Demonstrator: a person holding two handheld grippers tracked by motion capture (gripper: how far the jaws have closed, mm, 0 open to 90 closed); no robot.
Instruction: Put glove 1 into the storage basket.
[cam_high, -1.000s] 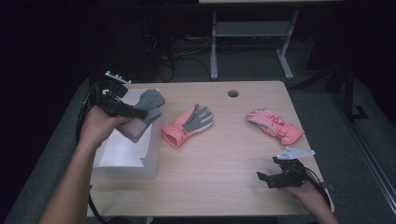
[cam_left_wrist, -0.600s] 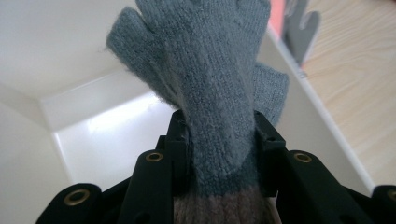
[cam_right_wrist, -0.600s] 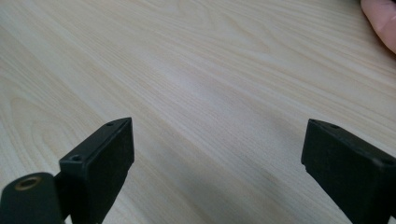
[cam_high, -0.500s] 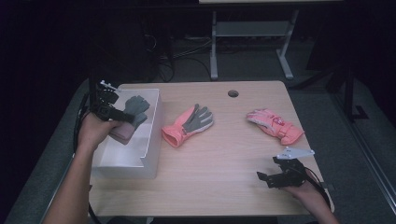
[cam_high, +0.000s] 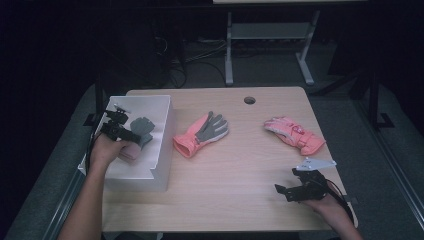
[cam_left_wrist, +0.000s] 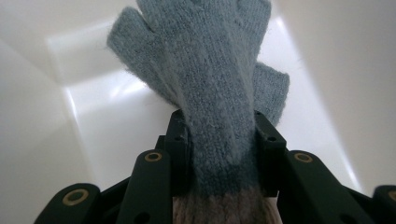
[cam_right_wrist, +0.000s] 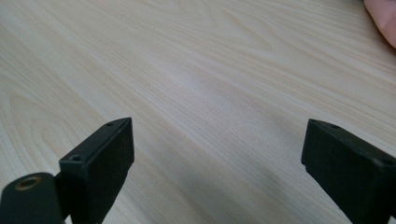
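A grey knitted glove (cam_high: 140, 128) with a beige cuff hangs inside the white box (cam_high: 150, 172) at the table's left. My left gripper (cam_high: 122, 131) is shut on it; in the left gripper view the grey knitted glove (cam_left_wrist: 210, 88) runs between both jaws, fingers pointing down into the white box (cam_left_wrist: 42, 116). A pink glove with a grey palm (cam_high: 202, 132) lies at the table's middle. A second pink glove (cam_high: 295, 134) lies at the right. My right gripper (cam_high: 287, 192) rests open near the front right edge, above bare wood (cam_right_wrist: 196, 84).
The wooden table (cam_high: 240, 200) has a round cable hole (cam_high: 249, 100) at its back edge. A white desk frame (cam_high: 270, 35) and cables stand on the dark floor behind. A pink glove's edge (cam_right_wrist: 385, 18) shows in the right gripper view's top right corner.
My left gripper has carried the grey glove leftward and down, from above the box's right edge into the box. The right gripper has stayed put.
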